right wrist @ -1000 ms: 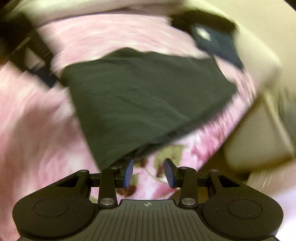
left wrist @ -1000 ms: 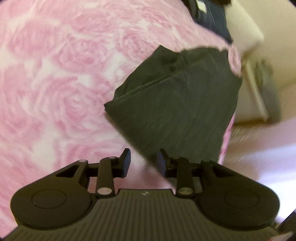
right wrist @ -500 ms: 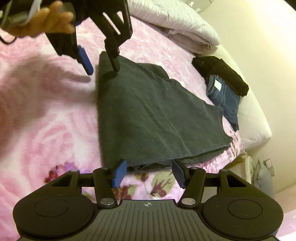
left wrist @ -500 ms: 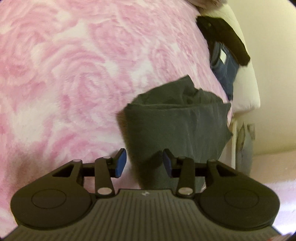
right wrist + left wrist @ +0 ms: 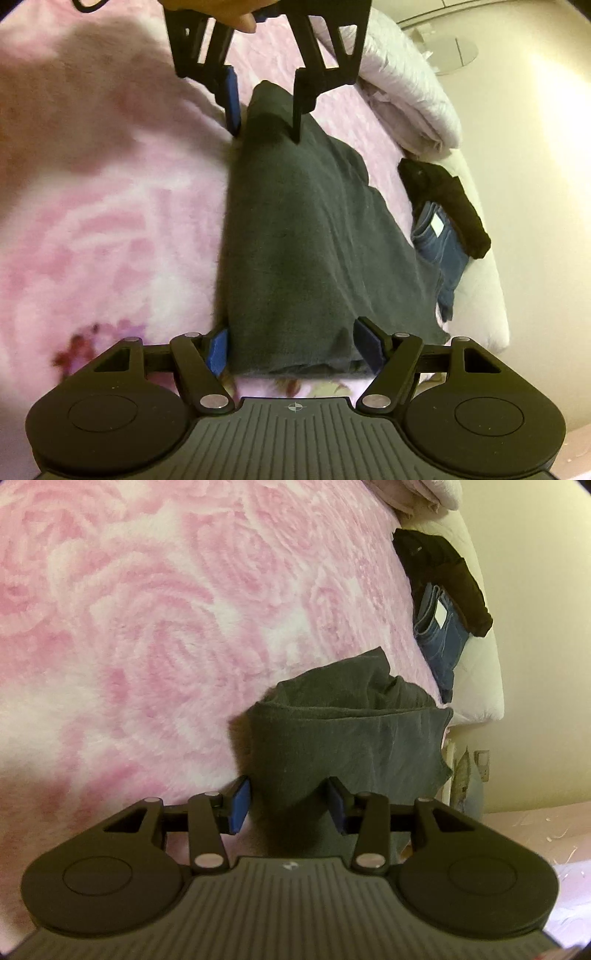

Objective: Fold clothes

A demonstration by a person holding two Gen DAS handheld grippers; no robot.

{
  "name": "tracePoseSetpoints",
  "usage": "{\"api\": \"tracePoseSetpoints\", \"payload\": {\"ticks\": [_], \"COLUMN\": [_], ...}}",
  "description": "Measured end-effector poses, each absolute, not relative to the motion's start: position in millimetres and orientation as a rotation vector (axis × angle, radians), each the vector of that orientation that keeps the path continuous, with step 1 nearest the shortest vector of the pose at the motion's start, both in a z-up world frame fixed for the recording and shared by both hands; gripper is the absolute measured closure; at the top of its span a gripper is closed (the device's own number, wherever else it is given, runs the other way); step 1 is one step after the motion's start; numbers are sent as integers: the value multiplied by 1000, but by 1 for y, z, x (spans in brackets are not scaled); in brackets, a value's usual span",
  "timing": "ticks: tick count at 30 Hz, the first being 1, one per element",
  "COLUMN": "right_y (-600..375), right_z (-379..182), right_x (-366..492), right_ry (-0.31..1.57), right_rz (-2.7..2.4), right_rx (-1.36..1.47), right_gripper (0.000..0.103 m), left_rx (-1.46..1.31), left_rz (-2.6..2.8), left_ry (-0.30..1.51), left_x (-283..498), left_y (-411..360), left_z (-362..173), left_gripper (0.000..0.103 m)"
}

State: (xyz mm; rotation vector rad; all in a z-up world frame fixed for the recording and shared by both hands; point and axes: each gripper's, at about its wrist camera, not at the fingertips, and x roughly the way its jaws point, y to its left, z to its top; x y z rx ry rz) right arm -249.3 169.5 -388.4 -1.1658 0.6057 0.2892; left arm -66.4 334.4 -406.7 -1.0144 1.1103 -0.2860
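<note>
**Dark garment spanned end to end by two parted grippers**

Left to right: pink rose blanket [image 5: 92, 221]; dark grey garment [image 5: 314, 240], folded lengthwise, its long axis running straight from the right gripper [image 5: 295, 347] at the near end to the left gripper [image 5: 266, 107] at the far end. Both stand released, jaws parted astride the folded left edge (neither pinching cloth). Folded jeans [image 5: 443, 247] lie beyond, rightward.
</note>
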Motion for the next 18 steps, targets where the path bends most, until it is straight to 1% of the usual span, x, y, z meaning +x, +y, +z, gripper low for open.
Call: {"api": "tracePoseSetpoints", "payload": {"ticks": [1, 2, 3, 4, 5, 6, 9, 14, 18], "right_y": [167, 164, 160, 155, 149, 143, 126, 86, 27], "right_z": [-386, -384, -379, -370, -361, -352, -326, -274, -234], "right_x": [-245, -241, -235, -227, -219, -212, -188, -159, -109], "right_ry": [626, 646, 671, 700, 729, 757, 839, 888, 993], "right_rz": [302, 314, 333, 359, 385, 411, 486, 629, 679], "right_rx": [-1142, -1118, -1081, -1030, -977, -925, -764, -572, -253], "right_gripper": [33, 40, 51, 57, 67, 71, 77, 78, 79], "left_rx": [-1006, -991, -974, -957, -945, -939, -913, -933, -964], "left_rz": [-285, -284, -284, -286, -290, -297, -301, -296, -280], "left_ry": [1107, 1104, 1100, 1096, 1090, 1078, 1044, 979, 929], "left_x": [-66, -65, -64, -64, -64, -65, -66, -62, -48], "left_y": [333, 332, 330, 328, 327, 326, 319, 297, 267], "left_z": [-406, -403, -400, -395, -390, -383, -355, -306, -272], "left_gripper": [69, 73, 76, 83, 87, 91, 93, 93, 91]}}
